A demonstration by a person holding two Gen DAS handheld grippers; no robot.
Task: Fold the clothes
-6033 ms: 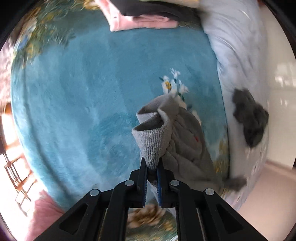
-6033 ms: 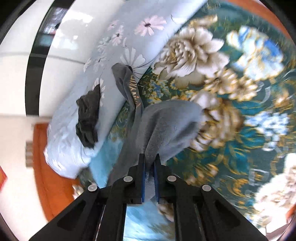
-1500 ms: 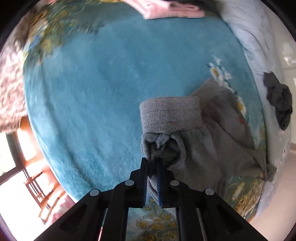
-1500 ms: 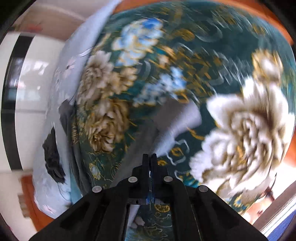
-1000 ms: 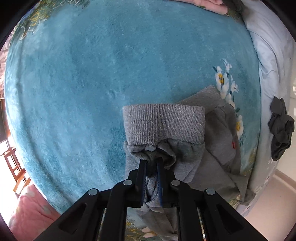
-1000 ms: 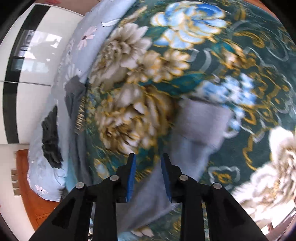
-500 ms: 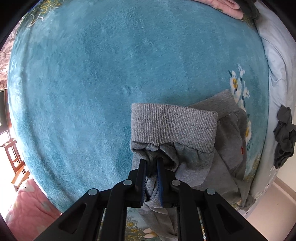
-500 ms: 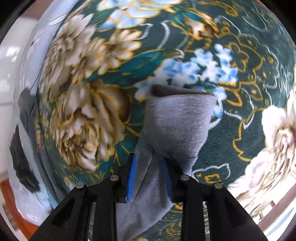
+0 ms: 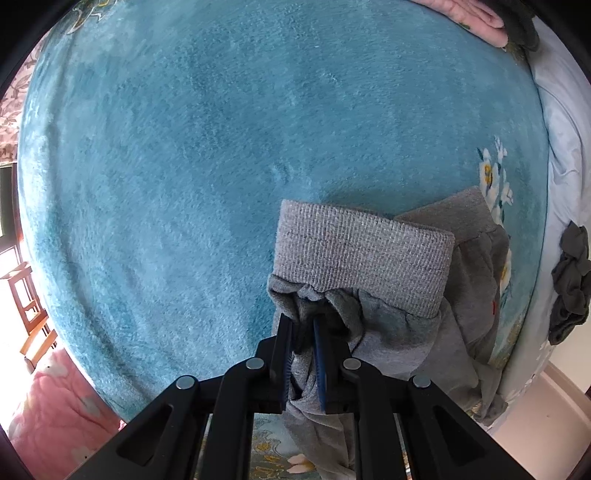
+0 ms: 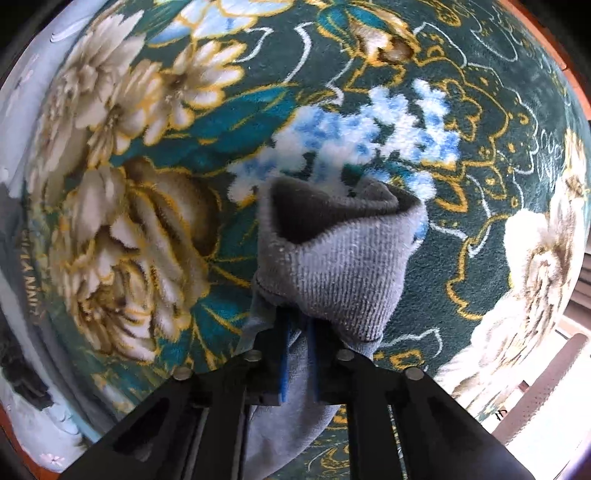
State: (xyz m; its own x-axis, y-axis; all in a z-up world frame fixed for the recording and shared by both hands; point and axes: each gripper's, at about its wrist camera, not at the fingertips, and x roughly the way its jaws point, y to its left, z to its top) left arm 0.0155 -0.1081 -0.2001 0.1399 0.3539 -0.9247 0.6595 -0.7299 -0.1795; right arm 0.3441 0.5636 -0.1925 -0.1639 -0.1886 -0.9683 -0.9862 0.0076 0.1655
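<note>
A grey pair of sweatpants [image 9: 413, 306] lies on a teal plush blanket [image 9: 221, 166]. My left gripper [image 9: 303, 325] is shut on bunched grey cloth just below one ribbed cuff [image 9: 362, 254]. A second layer of the pants lies behind it to the right. My right gripper [image 10: 298, 325] is shut on the other leg just below its ribbed cuff [image 10: 340, 266], whose opening gapes upward over the flowered part of the blanket [image 10: 155, 184].
A dark crumpled garment [image 9: 570, 284] lies on a pale blue quilt [image 9: 565, 147] at the right. Folded pink clothes [image 9: 476, 18] lie at the far top. A pink cover [image 9: 48, 413] and wooden furniture [image 9: 26, 295] show at lower left.
My right gripper let go about a second ago, then closed again on the leg below its cuff. My left gripper has kept its hold and drawn its cuff slightly right on the blanket.
</note>
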